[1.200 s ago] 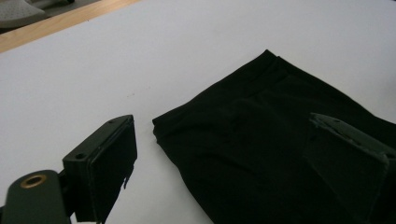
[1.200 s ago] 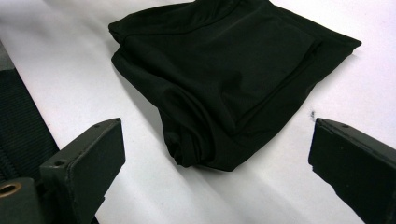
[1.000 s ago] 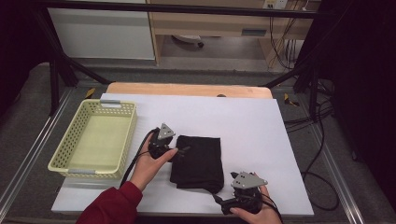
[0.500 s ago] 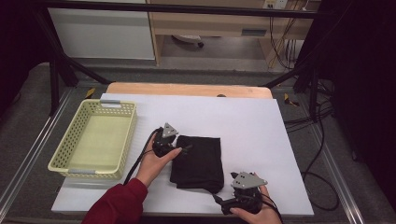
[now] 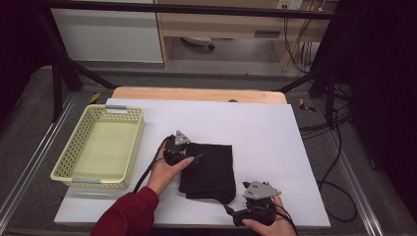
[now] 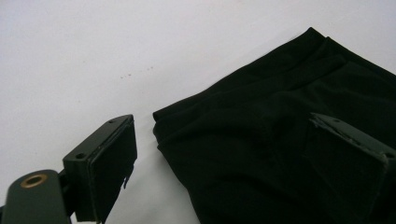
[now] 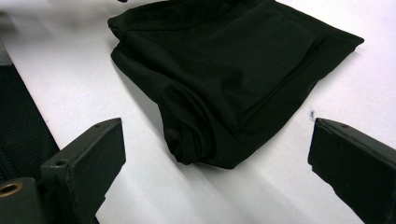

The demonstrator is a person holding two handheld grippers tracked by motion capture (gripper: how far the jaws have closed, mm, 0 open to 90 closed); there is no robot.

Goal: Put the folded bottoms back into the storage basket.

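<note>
A folded black cloth [image 5: 209, 169] lies on the white table [image 5: 265, 132], near its front middle. My left gripper [image 5: 189, 156] stands open at the cloth's upper left corner; one jaw is over bare table, the other over the black cloth [image 6: 261, 140]. Nothing is pinched between them. My right gripper [image 5: 241, 201] is open just off the cloth's lower right corner, near the table's front edge. In the right gripper view the bunched corner of the black cloth [image 7: 219, 79] lies ahead of the wide-apart jaws, clear of both.
A pale yellow plastic basket [image 5: 65, 162] with nothing in it stands on the left of the table. A wooden strip [image 5: 196, 93] runs along the far edge. Cables [image 5: 339, 162] hang off the right side. The far half of the table is bare.
My left gripper has crept slightly right and onto the cloth's corner. The right gripper and the cloth have stayed put.
</note>
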